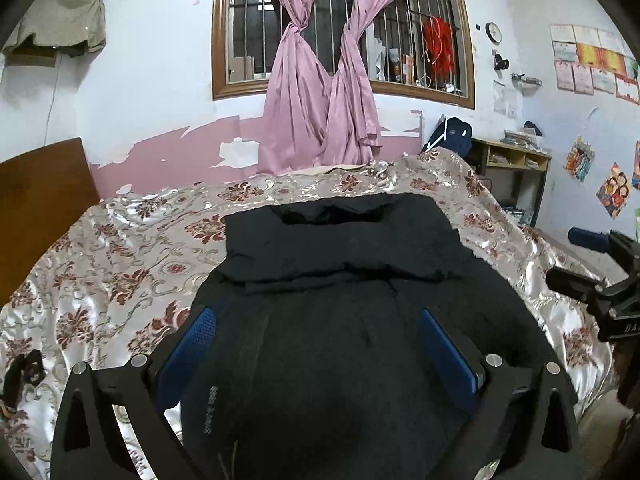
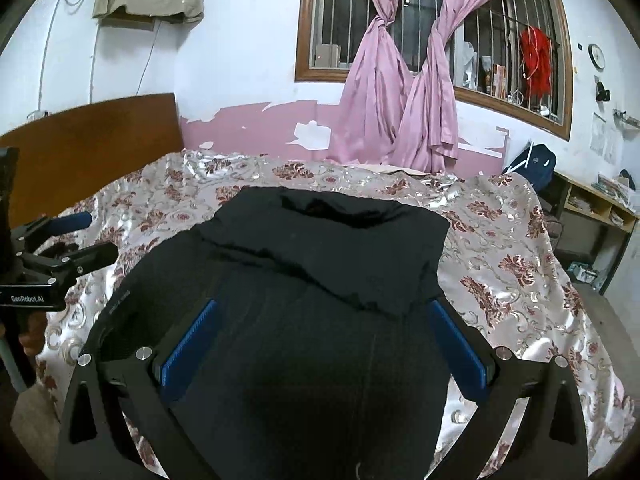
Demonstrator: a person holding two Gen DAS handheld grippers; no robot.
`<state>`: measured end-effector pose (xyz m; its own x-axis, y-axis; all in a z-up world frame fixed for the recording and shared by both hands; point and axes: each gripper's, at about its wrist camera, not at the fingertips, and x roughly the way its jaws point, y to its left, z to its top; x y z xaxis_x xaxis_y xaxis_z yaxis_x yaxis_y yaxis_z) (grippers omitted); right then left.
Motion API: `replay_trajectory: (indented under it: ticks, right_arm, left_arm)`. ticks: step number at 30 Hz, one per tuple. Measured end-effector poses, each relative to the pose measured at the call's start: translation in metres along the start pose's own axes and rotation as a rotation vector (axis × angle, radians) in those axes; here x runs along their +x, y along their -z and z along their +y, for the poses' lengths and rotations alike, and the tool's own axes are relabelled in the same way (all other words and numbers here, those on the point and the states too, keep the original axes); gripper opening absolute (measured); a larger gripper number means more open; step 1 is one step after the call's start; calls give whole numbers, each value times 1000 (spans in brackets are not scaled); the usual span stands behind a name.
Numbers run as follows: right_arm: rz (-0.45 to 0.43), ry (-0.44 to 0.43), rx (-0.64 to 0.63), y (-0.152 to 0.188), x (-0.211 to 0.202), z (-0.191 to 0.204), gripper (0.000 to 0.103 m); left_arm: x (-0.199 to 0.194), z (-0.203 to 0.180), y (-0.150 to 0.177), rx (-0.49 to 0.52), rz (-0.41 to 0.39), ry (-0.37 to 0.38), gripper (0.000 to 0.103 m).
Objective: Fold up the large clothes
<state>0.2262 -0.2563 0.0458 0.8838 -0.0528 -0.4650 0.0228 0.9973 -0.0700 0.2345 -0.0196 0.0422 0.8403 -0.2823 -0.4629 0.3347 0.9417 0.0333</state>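
A large black garment [image 1: 340, 280] lies partly folded on the bed, its far part doubled over in a flat rectangle [image 1: 344, 236]. The same black garment [image 2: 320, 280] fills the middle of the right wrist view. My left gripper [image 1: 316, 320] is open above its near part, blue pads [image 1: 188, 356] spread wide on both sides with only cloth below. My right gripper [image 2: 320, 312] is open too, with blue pads [image 2: 460, 344] wide apart over the garment's near half. The right gripper's body [image 1: 600, 280] shows at the left view's right edge, the left gripper's body [image 2: 48, 264] at the right view's left edge.
The bed wears a shiny floral cover [image 1: 120, 264] with a wooden headboard [image 1: 40, 208] on the left. Pink curtains [image 1: 328, 80] hang at a barred window behind. A shelf unit [image 1: 512, 168] and a blue bag [image 1: 448, 136] stand beyond the bed's far right corner.
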Motion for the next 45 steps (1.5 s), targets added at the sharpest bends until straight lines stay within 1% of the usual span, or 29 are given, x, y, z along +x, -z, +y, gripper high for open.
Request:
replay_trajectory:
  ticks: [3,9,14,19,23,27,34,38,41,43,45]
  right_arm:
    - [22,20,-10,5,-7,5,101]
    - [65,34,3,19,-17,10,101]
    - [112,14,17,34,-21,7,101]
    - [152,5,0,60,-25,6,101]
    - [184,-7,-37,85,-25,6,101]
    - [217,-1,-85,107,-23,10,101]
    - [291,-20,-186,142,-15,30,101]
    - [341,19,-266,162,-5,45,101]
    - [351,53,-300,164,0,52,101]
    - [373,93,-335,168,6,59,101]
    - [387,149,-400,176,12,69,101]
  left_arm:
    - [-7,6,13,10,9,-11,102]
    - [-15,16,41,29,52,-41,102]
    - [-20,24,62,7,96,-58,102]
    - [-19,31,81,11,146,-67,102]
    - [-17,34,95,55,181,-83,102]
    - [-16,31,115,130,206,-98,102]
    - [-13,16,150,220,268,-100,102]
    - [-7,8,165,220,298,-107,102]
    - [-1,5,172,212,312,-120,102]
    - [2,5,177,195,318,-124,102]
    - [3,5,182,168,326,-127,102]
